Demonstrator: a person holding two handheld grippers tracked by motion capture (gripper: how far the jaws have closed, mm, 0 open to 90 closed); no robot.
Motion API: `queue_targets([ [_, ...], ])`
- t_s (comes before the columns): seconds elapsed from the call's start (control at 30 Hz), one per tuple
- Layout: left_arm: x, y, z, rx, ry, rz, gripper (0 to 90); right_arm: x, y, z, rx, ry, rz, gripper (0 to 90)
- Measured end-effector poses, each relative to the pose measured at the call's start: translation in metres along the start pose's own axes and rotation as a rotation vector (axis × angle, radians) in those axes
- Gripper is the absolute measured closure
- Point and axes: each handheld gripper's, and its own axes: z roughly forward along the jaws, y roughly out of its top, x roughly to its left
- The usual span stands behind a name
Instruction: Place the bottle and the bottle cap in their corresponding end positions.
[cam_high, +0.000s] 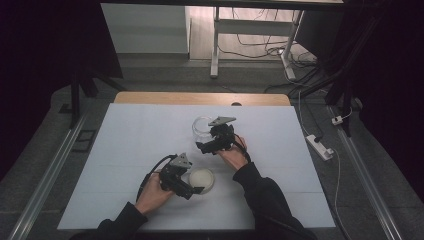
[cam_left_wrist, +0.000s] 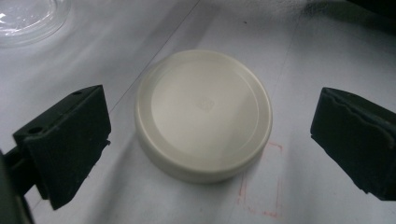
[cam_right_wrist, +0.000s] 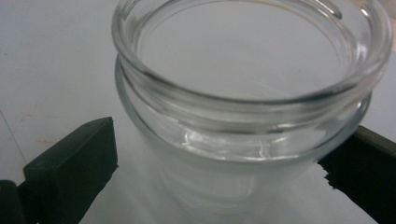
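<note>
While my left hand-held gripper (cam_left_wrist: 210, 140) hangs with jaws spread wide on either side of the cream lid (cam_left_wrist: 203, 114), not touching it, I see the lid lying flat on the counter (cam_high: 130, 145), top face up. My right hand-held gripper (cam_right_wrist: 219, 163) brackets the upright glass jar (cam_right_wrist: 247, 93) (mouth upward); whether it grips, I cannot tell.

left tongs (cam_high: 196, 190): spread wide | right tongs (cam_high: 199, 147): jaws apart, low
</note>
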Motion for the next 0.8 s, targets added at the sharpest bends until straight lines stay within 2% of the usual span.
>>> queue_targets([
  [0.17,0.001,-0.005,-0.006,0.014,-0.017,-0.013,0.0,0.003,-0.005,-0.005,-0.001,-0.004,0.005,0.0],
  [0.43,0.004,-0.009,-0.014,0.025,-0.016,-0.030,0.0,0.007,-0.014,-0.013,0.028,0.033,0.011,0.0],
  [0.63,0.004,-0.013,-0.023,0.011,-0.009,-0.035,0.0,0.011,-0.016,-0.018,0.038,0.052,0.027,0.0],
  [0.8,0.005,-0.017,-0.031,0.002,-0.004,-0.040,0.0,0.017,-0.018,-0.022,0.054,0.075,0.014,0.0],
])
